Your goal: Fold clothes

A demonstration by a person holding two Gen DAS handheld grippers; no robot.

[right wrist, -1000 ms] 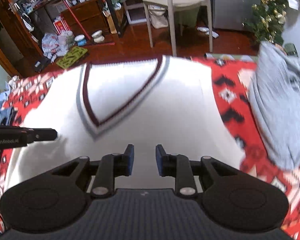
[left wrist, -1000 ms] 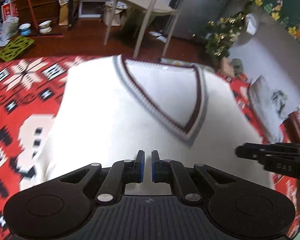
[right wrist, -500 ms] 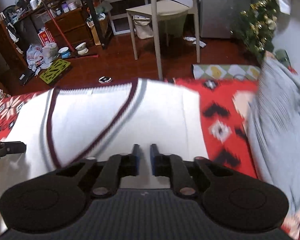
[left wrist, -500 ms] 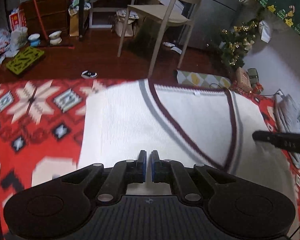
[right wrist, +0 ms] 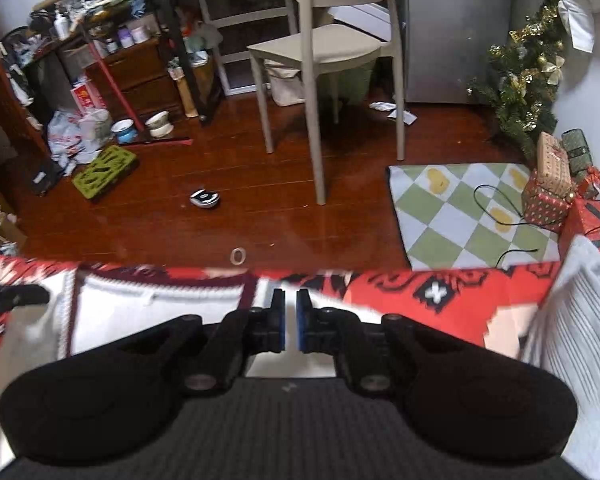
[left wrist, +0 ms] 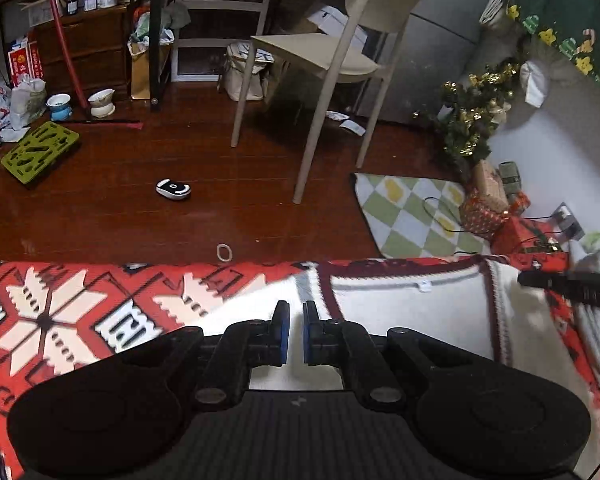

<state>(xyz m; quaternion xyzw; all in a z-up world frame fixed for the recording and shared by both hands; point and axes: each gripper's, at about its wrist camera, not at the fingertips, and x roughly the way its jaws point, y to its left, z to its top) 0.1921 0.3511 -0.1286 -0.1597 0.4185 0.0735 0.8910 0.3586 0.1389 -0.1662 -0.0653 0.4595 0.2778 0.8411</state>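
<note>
The white V-neck sweater [left wrist: 412, 312] lies on the red patterned blanket [left wrist: 60, 320], collar at twelve o'clock near the far edge. The left gripper [left wrist: 295, 332] and right gripper [right wrist: 289, 326] each have fingers nearly pressed together over a shoulder, likely pinching cloth to carry a fold; the grip itself is hidden. A grey garment [right wrist: 572, 320] crowds three o'clock; a chair [right wrist: 324, 52] stands beyond.

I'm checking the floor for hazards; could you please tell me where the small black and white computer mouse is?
The small black and white computer mouse lies on the dark wooden floor, left of the beige plastic chair in both wrist views.
</note>
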